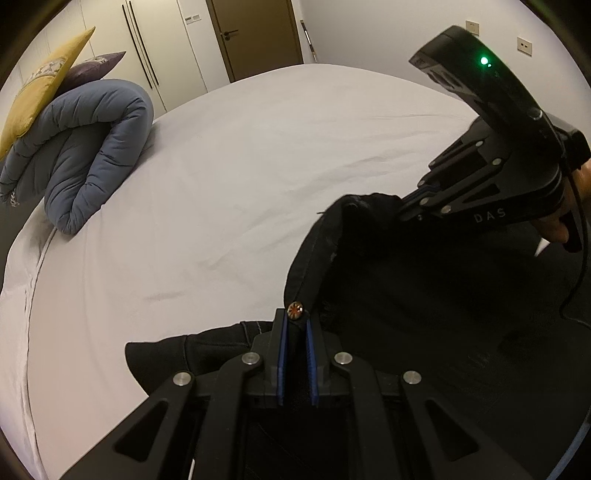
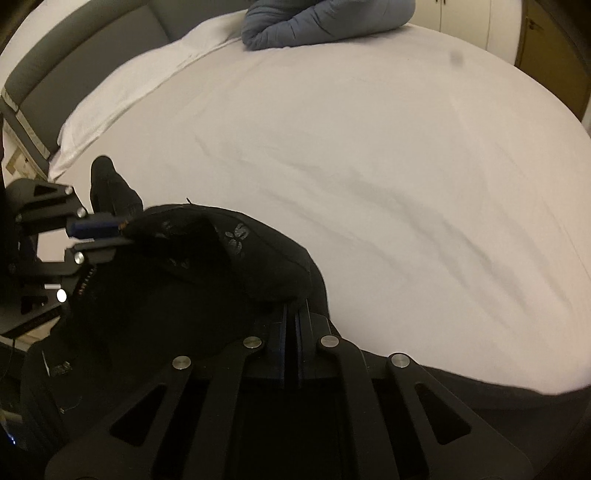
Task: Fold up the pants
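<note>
Black pants (image 1: 406,280) hang between my two grippers above the near edge of a white bed. My left gripper (image 1: 296,314) is shut on the waistband beside a copper button (image 1: 295,309). My right gripper (image 1: 400,212) shows in the left wrist view, shut on the other end of the waistband. In the right wrist view the right gripper (image 2: 293,308) pinches the black cloth (image 2: 184,280), and the left gripper (image 2: 122,230) grips it at the left. The lower part of the pants is hidden below the grippers.
A white sheet (image 1: 240,184) covers the bed. A folded blue duvet (image 1: 88,147) lies at the head end, with a yellow pillow (image 1: 40,85) and a purple pillow (image 1: 94,66) behind it. A grey headboard (image 2: 74,51) stands at the left. A door (image 1: 258,33) is at the back.
</note>
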